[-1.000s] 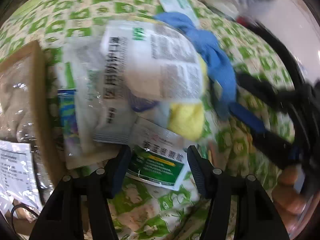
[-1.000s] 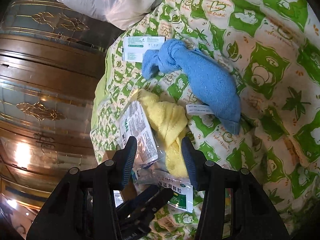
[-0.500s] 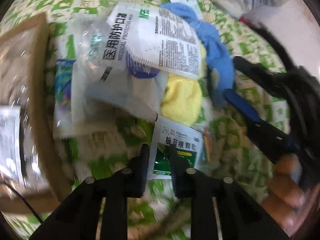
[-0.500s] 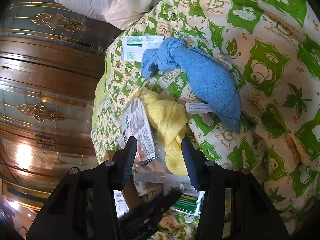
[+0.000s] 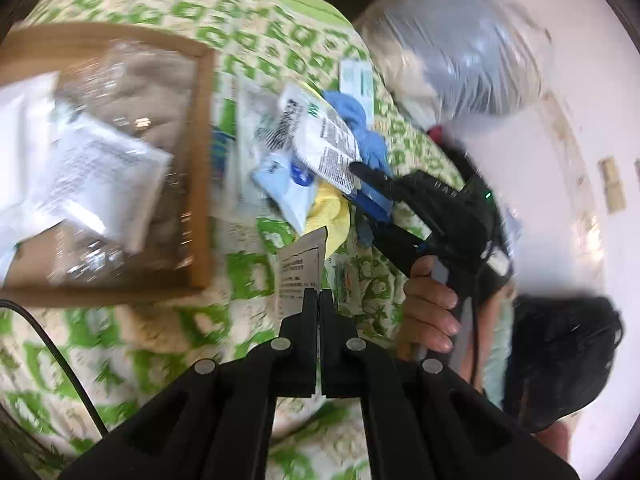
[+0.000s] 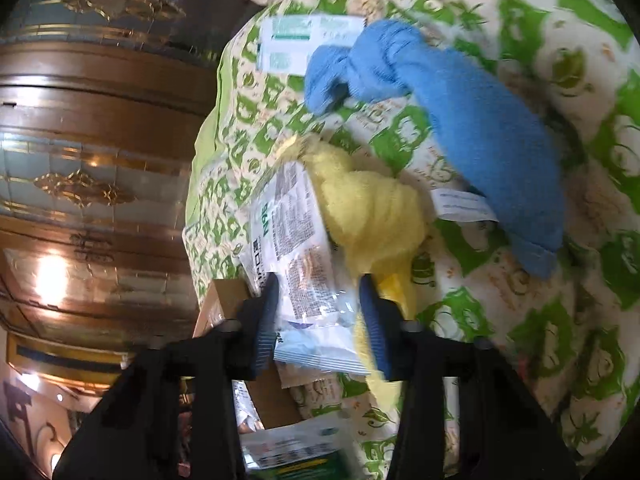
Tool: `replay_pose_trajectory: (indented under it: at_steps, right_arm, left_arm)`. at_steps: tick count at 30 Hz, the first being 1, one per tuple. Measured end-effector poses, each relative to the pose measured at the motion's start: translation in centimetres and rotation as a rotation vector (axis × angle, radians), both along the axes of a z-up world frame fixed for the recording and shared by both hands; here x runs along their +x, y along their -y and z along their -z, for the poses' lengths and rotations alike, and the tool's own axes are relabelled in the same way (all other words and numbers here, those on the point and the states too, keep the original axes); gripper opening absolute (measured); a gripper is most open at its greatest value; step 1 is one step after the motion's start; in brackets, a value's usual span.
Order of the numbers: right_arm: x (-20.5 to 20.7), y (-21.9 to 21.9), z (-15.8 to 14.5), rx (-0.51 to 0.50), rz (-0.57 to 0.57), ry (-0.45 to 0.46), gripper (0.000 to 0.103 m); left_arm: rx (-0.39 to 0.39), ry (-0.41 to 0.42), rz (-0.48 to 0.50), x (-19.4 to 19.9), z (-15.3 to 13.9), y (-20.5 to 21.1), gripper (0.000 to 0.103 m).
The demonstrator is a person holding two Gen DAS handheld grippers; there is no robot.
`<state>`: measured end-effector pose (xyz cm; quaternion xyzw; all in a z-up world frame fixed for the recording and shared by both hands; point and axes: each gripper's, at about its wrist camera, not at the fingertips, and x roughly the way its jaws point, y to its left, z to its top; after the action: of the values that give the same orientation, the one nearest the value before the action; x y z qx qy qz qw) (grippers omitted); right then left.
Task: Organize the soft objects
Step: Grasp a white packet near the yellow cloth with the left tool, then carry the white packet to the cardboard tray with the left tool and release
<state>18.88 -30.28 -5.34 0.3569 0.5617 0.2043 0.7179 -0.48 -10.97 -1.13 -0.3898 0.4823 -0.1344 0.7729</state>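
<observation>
My left gripper (image 5: 319, 296) is shut on the lower edge of a white granule sachet (image 5: 298, 264) and holds it above the green-patterned bedspread (image 5: 168, 344). The same sachet shows at the bottom of the right wrist view (image 6: 296, 452). My right gripper (image 6: 320, 312) is closing, with a clear face-mask packet (image 6: 292, 248) between its jaws; its right pad stands a little off the packet. A yellow towel (image 6: 368, 208) lies under and beside that packet. Beyond it, a knotted blue towel (image 6: 472, 132) rests on the bedspread.
A brown cardboard box (image 5: 200, 160) with several plastic packets in it sits left of the pile. Another green-and-white sachet (image 6: 304, 36) lies beyond the blue towel. A bulky plastic-wrapped bundle (image 5: 452, 48) sits at the bed's far end. A wooden cabinet (image 6: 100, 120) stands beside the bed.
My left gripper shut on the sachet, lifted it off the bed and swung so the box came into view. The right gripper moved forward over the mask packet and its jaws narrowed.
</observation>
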Motion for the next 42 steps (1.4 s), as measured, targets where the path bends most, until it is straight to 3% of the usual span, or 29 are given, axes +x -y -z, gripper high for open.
replay_pose_trajectory:
  at_steps: [4, 8, 9, 12, 16, 20, 26, 31, 35, 37, 42]
  right_arm:
    - [0.5, -1.5, 0.1, -0.004, -0.053, 0.005, 0.023]
    - [1.8, -3.1, 0.6, 0.003, -0.054, -0.014, 0.023]
    - [1.9, -3.2, 0.5, 0.008, -0.053, -0.007, 0.013]
    - [1.4, -3.8, -0.7, -0.035, -0.076, 0.046, 0.003]
    - [-0.2, -3.7, -3.7, -0.062, -0.083, 0.181, 0.002]
    - [-2.7, -3.8, -5.5, 0.043, -0.081, 0.252, 0.002]
    - [-6.3, -8.1, -8.0, 0.207, -0.226, 0.376, 0.002]
    - [-8.6, -14.9, -6.1, 0.18, -0.38, 0.351, 0.002]
    - [-8.6, -19.4, -4.1, 0.094, -0.48, 0.306, 0.002]
    - [-8.9, -21.0, -2.9, 0.004, -0.525, 0.29, 0.002]
    - [-9.3, -21.8, -1.8, -0.055, -0.574, 0.261, 0.003]
  left_arm:
    - [-0.108, 0.011, -0.045, -2.1, 0.5, -2.5, 0.0]
    - [-0.137, 0.036, -0.073, -3.0, -0.1, -3.8, 0.0]
    - [-0.14, 0.059, -0.084, -3.4, -0.6, -4.3, 0.0]
    - [-0.164, 0.108, -0.117, -4.4, -1.5, -6.3, 0.0]
    - [-0.17, 0.153, -0.174, -4.7, -1.9, -8.5, 0.0]
    - [-0.175, 0.175, -0.242, -4.7, -1.6, -10.9, 0.0]
    - [-0.167, 0.199, -0.369, -5.9, -1.2, -14.7, 0.0]
    - [-0.194, 0.191, -0.472, -6.4, 0.2, -17.5, 0.0]
    - [-0.132, 0.115, -0.531, -5.9, 1.6, -18.2, 0.0]
    - [-0.072, 0.07, -0.57, -5.8, 2.2, -18.3, 0.0]
    - [0.167, 0.008, -0.646, -5.6, 1.9, -17.7, 0.0]
